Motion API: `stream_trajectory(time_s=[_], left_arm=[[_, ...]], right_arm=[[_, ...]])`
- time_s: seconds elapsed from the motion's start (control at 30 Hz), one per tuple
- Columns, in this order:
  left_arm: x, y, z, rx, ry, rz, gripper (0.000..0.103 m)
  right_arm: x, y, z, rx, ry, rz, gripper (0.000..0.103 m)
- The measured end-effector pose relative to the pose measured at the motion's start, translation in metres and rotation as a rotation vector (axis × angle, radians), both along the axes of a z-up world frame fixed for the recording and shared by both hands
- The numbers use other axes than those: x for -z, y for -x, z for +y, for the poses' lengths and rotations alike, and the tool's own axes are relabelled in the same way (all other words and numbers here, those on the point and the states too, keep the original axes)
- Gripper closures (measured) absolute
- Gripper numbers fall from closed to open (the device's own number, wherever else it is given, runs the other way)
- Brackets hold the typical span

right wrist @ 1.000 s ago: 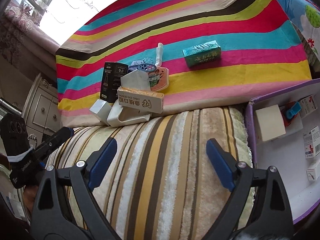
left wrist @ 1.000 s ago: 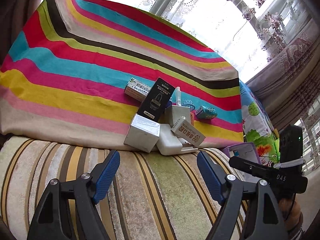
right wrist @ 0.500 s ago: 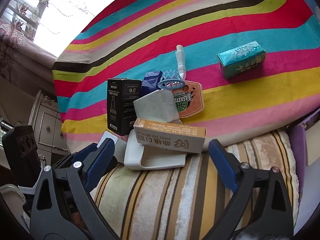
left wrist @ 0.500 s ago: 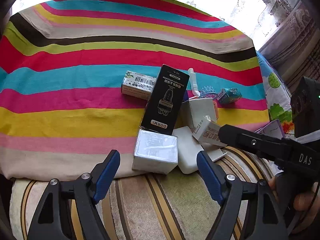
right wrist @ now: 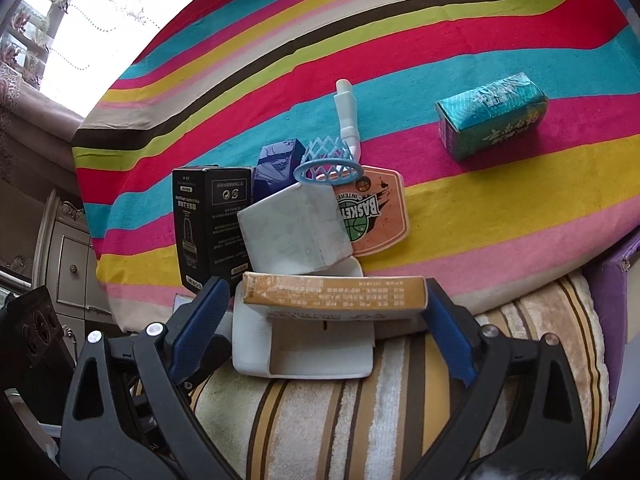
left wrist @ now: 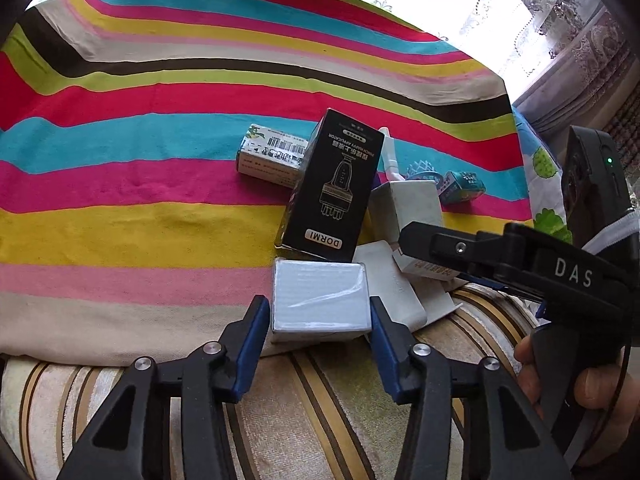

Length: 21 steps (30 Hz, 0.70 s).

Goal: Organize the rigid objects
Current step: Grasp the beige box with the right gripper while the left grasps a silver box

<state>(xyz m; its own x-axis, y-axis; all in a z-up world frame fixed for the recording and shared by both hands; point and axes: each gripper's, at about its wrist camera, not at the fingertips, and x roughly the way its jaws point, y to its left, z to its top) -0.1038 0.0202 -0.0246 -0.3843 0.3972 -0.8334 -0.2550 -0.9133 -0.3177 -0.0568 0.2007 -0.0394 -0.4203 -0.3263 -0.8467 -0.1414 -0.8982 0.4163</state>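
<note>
Your left gripper (left wrist: 318, 316) has just been closing around the foil-wrapped box (left wrist: 319, 300) at the striped cloth's (left wrist: 120, 184) near edge; your right gripper (right wrist: 326, 308) is straddling the tan carton (right wrist: 334, 292), jaws wide.

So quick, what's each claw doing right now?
Left gripper: jaws just closed in, pads at the sides of the silver box.
Right gripper: open around the tan carton, not gripping.

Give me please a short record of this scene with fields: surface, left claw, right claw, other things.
surface: striped cloth over a striped cushion
left claw: has just been closing, pads on both sides of the silver box
right claw: open, tan box between its fingers
other things: black box, teal box, toy hoop
</note>
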Motion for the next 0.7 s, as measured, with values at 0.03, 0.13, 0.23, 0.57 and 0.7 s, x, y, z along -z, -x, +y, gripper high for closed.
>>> stream_trajectory(time_s=[0.03, 0.13, 0.23, 0.57, 0.7], left_arm=[[0.0, 0.0, 0.0, 0.001, -0.003, 0.0, 0.053], [0.0, 0.0, -0.002, -0.002, -0.011, 0.002, 0.053], [0.0, 0.0, 0.001, -0.007, -0.013, 0.007, 0.053], [-0.012, -0.016, -0.003, -0.061, -0.016, 0.066, 0.053], [-0.023, -0.03, -0.006, -0.091, -0.035, 0.105, 0.053]], right_arm=[[0.001, 0.001, -0.001, -0.001, -0.004, -0.002, 0.007], [0.001, 0.001, -0.001, -0.005, -0.019, 0.005, 0.007], [0.0, 0.001, -0.004, -0.009, -0.048, 0.016, 0.017], [-0.006, -0.014, -0.001, -0.017, -0.027, 0.071, 0.019], [-0.014, -0.03, 0.007, -0.015, -0.014, 0.098, 0.019]])
